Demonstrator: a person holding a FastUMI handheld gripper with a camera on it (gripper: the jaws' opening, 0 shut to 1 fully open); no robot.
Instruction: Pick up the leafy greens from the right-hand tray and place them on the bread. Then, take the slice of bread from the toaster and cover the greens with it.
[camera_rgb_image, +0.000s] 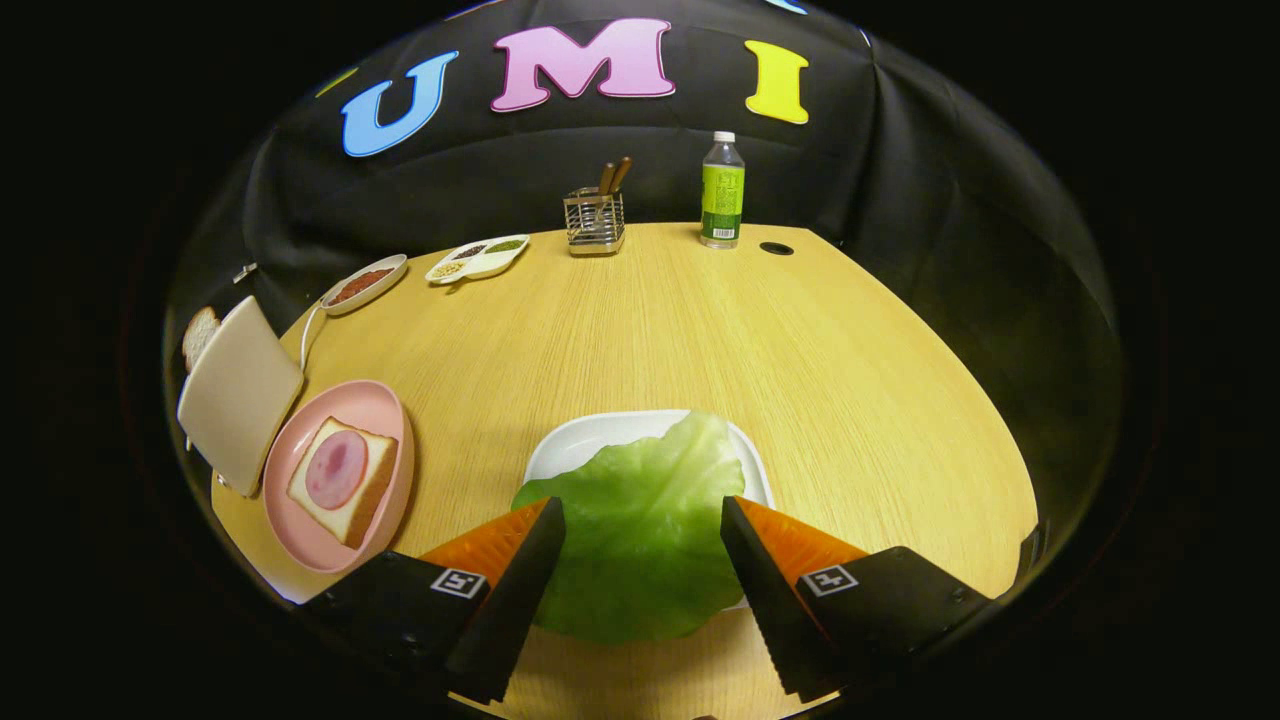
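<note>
A large green lettuce leaf (640, 530) lies on a white tray (590, 440) and hangs over its near and left edges. My gripper (640, 505) is open, its two fingers standing wide apart on either side of the leaf, which fills the gap between them. Off to the left, a pink plate (385, 410) holds a slice of bread (345, 515) topped with a round of ham (335, 470). Just beyond the plate stands a white toaster (240, 395) with a slice of bread (199, 335) sticking out of it.
At the table's far side stand a wire holder with utensils (595, 220), a green-labelled bottle (722, 190), a divided white dish of seasonings (478, 258) and a small dish of red sauce (362, 285). A cable hole (776, 248) sits near the bottle. Bare wood stretches between tray and far items.
</note>
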